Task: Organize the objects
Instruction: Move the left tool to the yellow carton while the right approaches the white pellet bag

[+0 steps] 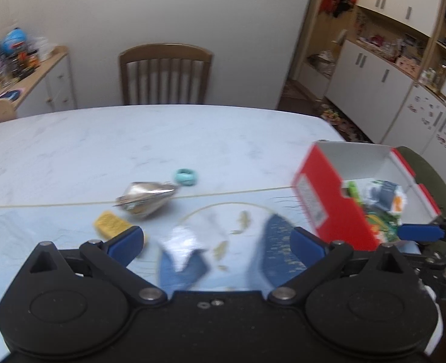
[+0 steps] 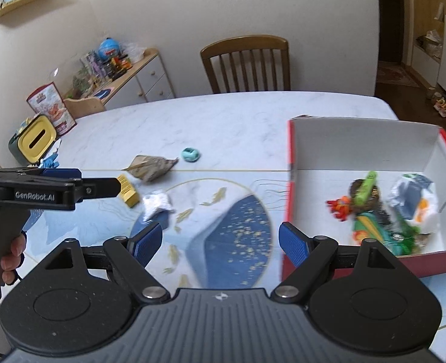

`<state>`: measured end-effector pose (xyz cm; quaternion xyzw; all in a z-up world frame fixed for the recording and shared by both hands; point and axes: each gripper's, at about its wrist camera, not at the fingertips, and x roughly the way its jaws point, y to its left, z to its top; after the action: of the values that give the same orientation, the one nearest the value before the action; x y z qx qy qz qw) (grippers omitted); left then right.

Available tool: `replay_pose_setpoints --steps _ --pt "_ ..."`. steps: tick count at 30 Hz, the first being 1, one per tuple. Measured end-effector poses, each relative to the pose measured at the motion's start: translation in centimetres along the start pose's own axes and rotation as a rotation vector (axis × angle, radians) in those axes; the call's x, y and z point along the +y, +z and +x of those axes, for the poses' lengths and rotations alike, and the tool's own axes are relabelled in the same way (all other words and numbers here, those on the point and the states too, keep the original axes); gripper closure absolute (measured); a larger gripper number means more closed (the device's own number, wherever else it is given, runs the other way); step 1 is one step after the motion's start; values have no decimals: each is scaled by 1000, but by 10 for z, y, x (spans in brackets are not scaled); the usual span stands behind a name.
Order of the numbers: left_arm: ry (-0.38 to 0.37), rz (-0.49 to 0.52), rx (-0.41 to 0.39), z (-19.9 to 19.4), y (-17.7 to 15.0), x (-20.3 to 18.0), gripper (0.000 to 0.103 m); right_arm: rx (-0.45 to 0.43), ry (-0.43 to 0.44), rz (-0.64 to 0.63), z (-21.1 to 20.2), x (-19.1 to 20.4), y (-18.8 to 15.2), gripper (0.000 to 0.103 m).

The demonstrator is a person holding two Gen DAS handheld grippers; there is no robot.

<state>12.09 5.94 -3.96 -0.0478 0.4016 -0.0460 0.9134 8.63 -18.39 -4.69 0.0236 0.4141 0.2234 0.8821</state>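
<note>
a pale marble-patterned tabletop (image 2: 223,115) with a blue and gold printed design near its front edge carries four loose things and one box. the left gripper (image 1: 215,242) hangs above the front of the tabletop with its two blue pads spread wide and nothing between them. the right gripper (image 2: 220,240) hangs near the front edge, its two blue pads also spread wide and empty.

the four loose things lie left of the middle of the tabletop: one yellow block (image 2: 128,192), one crumpled white paper wad (image 2: 156,204) just beside it, one crushed silvery foil wrapper (image 2: 152,166) behind them, and one small teal ring-shaped thing (image 2: 190,154) near the wrapper, towards the far edge.

one open red box with a white inside (image 2: 365,148) stands at the right edge of the tabletop. inside it, in its near half, sits a jumble of toys and packets in green, orange and white (image 2: 383,208); the blur prevents counting them.

one wooden chair (image 2: 247,63) stands behind the far edge. a hand (image 2: 11,260) grips the left gripper's handle.
</note>
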Motion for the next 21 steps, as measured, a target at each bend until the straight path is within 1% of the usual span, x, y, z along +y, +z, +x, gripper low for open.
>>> replay_pose_setpoints --steps 2,5,12,16,18,21 --pt "30 -14 5 2 -2 16 0 10 4 -11 9 11 0 19" --pt "54 -40 23 10 -4 40 0 26 2 -33 23 27 -1 19" --pt "111 -110 94 39 -4 88 0 75 -7 -80 64 59 -2 19" --pt "112 -158 126 59 -1 106 0 100 -9 -104 90 74 1 19" --pt "87 -181 155 71 0 112 0 110 -5 -115 102 81 2 19" --pt "103 -191 176 86 4 117 0 124 -2 -131 119 90 5 19"
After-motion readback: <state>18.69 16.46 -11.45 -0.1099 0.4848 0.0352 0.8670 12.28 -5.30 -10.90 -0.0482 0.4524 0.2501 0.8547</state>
